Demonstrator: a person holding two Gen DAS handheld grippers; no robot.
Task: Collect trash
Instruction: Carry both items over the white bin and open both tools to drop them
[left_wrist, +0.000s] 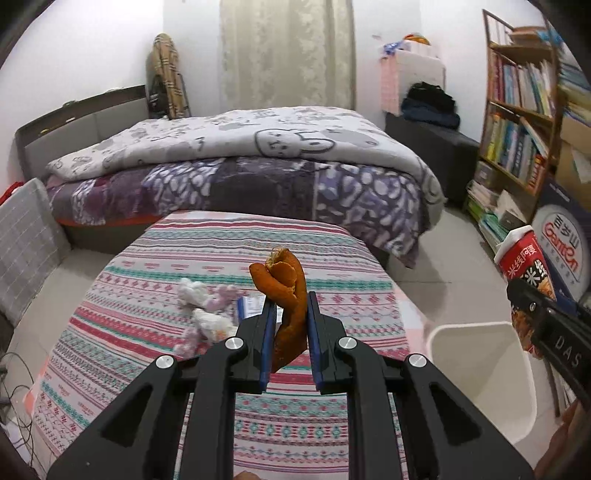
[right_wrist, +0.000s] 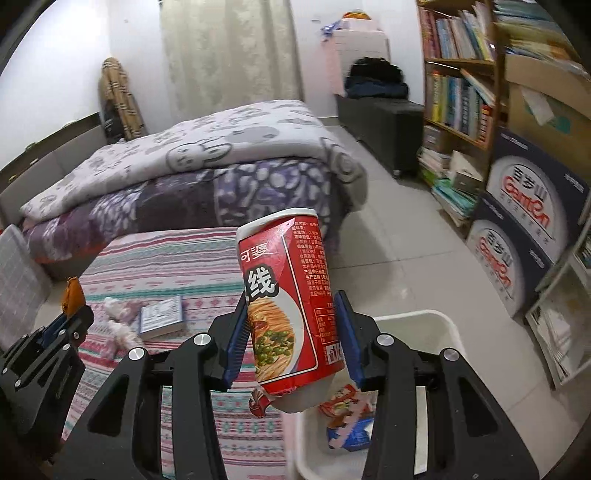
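Right now the left claw (left_wrist: 290, 314) is clenched on a curled strip of orange peel (left_wrist: 288, 291), which stands up between its blue pads over the striped cloth of the worktop (left_wrist: 207, 251). Just left of that claw, on the cloth, lie a pink-and-white plush toy (left_wrist: 207, 314) and, partly hidden behind the claw's finger, a small blue-and-white book (left_wrist: 251, 306).

Off to the left claw's right, the right claw (right_wrist: 295, 325) grasps a crumpled red noodle cup (right_wrist: 291, 299) by its sides, the cup tilted with its white rim up and away from the camera. The pads of this claw press on the dented paper wall, and the cup's torn lower end hangs free beneath them.

Below and slightly right of the right claw stands a white bin (right_wrist: 417, 317), beside the worktop's edge on the tiled floor. Inside it, under the cup, lie a red wrapper (right_wrist: 347, 402) and a blue-and-white wrapper (right_wrist: 351, 435).

Beyond both claws is a bed (left_wrist: 258, 177) with a grey printed quilt over a purple blanket. Far right of the claws, a bookshelf (right_wrist: 458, 85) and stacked cartons (right_wrist: 524, 221) line the wall.
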